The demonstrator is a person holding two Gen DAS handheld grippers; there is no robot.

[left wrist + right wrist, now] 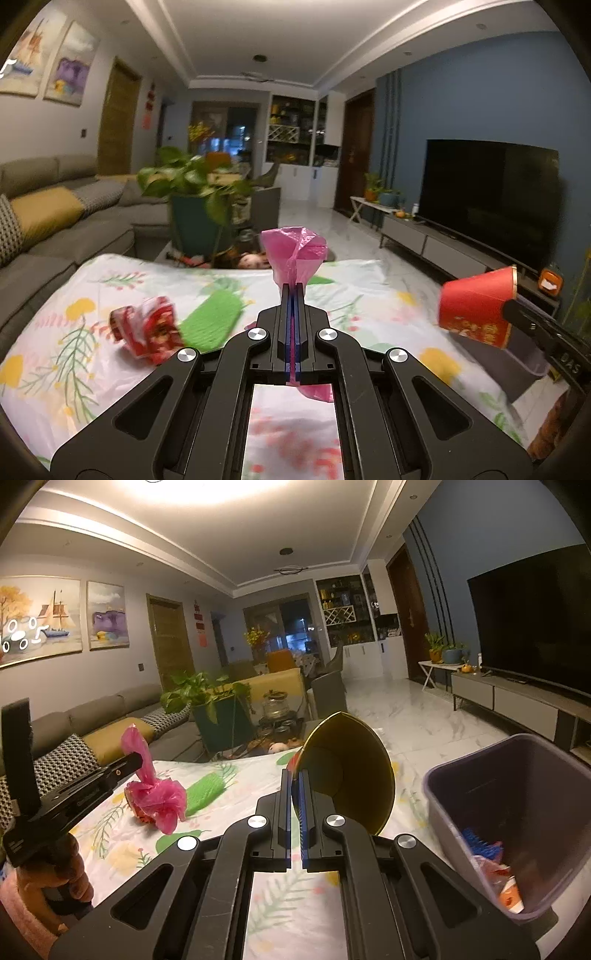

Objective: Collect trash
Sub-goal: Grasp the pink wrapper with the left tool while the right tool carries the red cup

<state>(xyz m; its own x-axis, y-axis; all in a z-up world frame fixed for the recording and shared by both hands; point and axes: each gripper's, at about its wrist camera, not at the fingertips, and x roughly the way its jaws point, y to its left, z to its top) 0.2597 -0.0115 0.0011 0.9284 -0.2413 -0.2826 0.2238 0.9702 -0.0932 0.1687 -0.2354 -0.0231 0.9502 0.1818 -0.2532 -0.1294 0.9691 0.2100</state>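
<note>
Two hand-held grippers work over a table draped in a floral plastic cloth (92, 280) in a living room. At the centre of the left wrist view, the left gripper (292, 286) is clamped tight on a pink plastic bag (293, 251), its crumpled film bunching above the fingertips and a tail hanging below them. In the middle of the right wrist view, the right gripper (296, 775) pinches the rim of a red paper cup (347, 768) with a gold lining, squeezing its mouth into a pointed oval; the same cup shows at the right edge of the left view. A grey-purple plastic bin (443, 808), lower right of the right view, already holds a few scraps and sits just beside the cup. A crumpled red wrapper (147, 328) lies on the cloth at the lower left of the left view. Both held items look very light: the bag is limp and slippery, best taken by a gathered bunch, while the cup is thin and crushable, so a rim pinch suits it and needs little force.
</note>
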